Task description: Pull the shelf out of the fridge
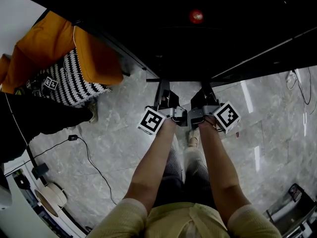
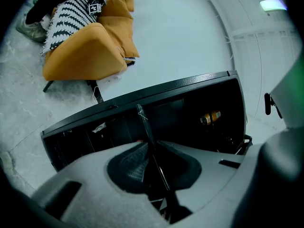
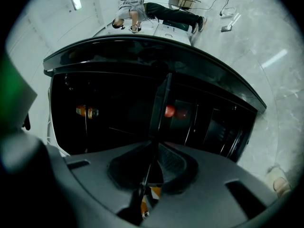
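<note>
The fridge [image 1: 208, 29] is a dark open cabinet at the top of the head view. Its shelf [image 1: 183, 58] is a thin dark pane that sticks out toward me. Both grippers hold the shelf's front edge, side by side. The left gripper [image 1: 162, 90] is shut on the pane. In the left gripper view the shelf [image 2: 145, 122] runs edge-on between the pads of the left gripper [image 2: 152, 156]. The right gripper [image 1: 205, 90] is shut on it too. In the right gripper view the shelf [image 3: 161, 103] passes edge-on between the pads of the right gripper [image 3: 154, 158].
Inside the fridge are a red round item [image 3: 169, 111] and an orange bottle [image 3: 86, 111]. An orange cushioned chair [image 1: 64, 53] with a black-and-white cloth stands at the left. A cable [image 1: 89, 152] lies on the marble floor. A person [image 3: 142, 11] is far behind the fridge.
</note>
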Demonstrator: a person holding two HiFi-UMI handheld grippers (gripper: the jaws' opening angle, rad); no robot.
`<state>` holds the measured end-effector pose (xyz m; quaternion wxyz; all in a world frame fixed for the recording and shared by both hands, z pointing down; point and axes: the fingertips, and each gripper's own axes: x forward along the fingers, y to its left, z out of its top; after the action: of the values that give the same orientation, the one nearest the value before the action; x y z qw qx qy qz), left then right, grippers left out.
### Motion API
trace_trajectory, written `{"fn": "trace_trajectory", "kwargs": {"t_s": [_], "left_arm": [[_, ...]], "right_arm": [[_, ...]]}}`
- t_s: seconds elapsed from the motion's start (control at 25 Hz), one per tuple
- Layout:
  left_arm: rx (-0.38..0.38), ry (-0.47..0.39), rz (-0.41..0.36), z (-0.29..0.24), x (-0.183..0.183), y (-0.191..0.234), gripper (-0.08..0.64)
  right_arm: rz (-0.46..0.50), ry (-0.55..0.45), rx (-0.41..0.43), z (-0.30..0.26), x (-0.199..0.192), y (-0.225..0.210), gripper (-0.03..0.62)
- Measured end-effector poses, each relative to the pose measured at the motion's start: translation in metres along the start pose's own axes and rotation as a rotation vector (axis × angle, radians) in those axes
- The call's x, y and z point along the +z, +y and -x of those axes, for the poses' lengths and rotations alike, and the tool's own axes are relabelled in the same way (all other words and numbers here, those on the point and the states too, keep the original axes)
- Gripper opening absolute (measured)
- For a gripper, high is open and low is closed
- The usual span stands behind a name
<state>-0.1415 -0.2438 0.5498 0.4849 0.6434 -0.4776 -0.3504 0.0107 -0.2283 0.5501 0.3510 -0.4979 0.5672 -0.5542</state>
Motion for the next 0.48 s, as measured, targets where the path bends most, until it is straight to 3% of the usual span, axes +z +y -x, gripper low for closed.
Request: {"fn": "trace_trajectory", "kwargs": {"t_s": [0.48], "left_arm": [[0.000,0.030,-0.053,0.0077,0.0005,0.0002,0.061]], "right_arm": [[-0.009,0.020,0.001,0.0098,-0.0061,-0.0023,0.051]]}}
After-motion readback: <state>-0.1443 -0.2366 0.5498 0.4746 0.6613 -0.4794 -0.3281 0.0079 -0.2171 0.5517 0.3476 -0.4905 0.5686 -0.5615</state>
